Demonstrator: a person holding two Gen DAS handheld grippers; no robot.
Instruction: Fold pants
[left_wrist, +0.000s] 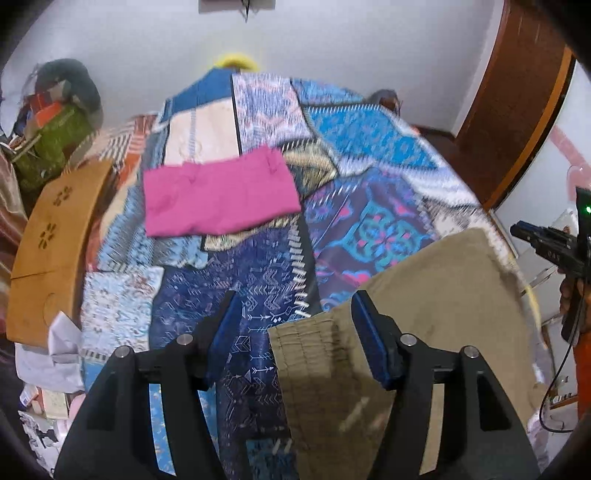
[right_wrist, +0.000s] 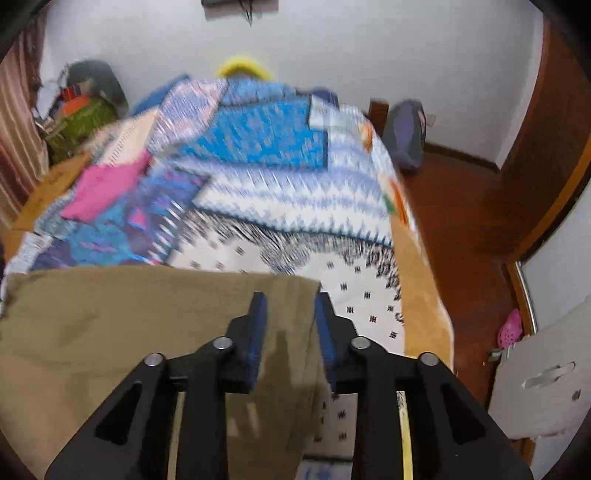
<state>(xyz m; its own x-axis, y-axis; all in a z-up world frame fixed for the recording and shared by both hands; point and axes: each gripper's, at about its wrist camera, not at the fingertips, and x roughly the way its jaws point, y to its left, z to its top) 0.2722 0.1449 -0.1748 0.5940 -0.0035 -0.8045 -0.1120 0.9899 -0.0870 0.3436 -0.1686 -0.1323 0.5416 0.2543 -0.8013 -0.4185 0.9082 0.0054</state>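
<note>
Below my jaws: the khaki-brown cotton pants (left_wrist: 436, 295) lie flat on the blue patchwork-print bedspread (left_wrist: 258, 295), at the near end of the bed.
Where the pants lie from my left gripper: my left gripper (left_wrist: 293, 314) hangs over their left edge; the stitched, pleated band (left_wrist: 306, 343) sits between and just under the tips, with most of the cloth spreading off to the right.
Where they lie from my right gripper: my right gripper (right_wrist: 288, 314) is over their right-hand corner (right_wrist: 306, 286), with the cloth running away to the left.
Long axis: I judge it to run crosswise, from one of my grippers to the other, not up the bed.
Left jaws: standing wide apart, blue pads (left_wrist: 369, 343) clear of the cloth, gripping nothing.
Right jaws: a narrow gap, parted; cloth shows between the pads (right_wrist: 258, 332), but I see no pinch, so I read them as not gripping.
Nearer hand: each has its own end; neither is better placed for the middle.
Coming move, as I judge it: both ends must be taken and carried up the bed, towards the far edge of the cloth.
Only the left view shows: the pleated band, the folded magenta garment (left_wrist: 218, 195) further up the bed, and my other gripper (left_wrist: 546, 243) at the right edge.
Only the right view shows: the corner, the white black-dotted patch (right_wrist: 362, 295) beside it, and the bed's right side dropping to the red-brown floor (right_wrist: 461, 221).
Blur: both views are smeared, so fine creases are beyond me.
</note>
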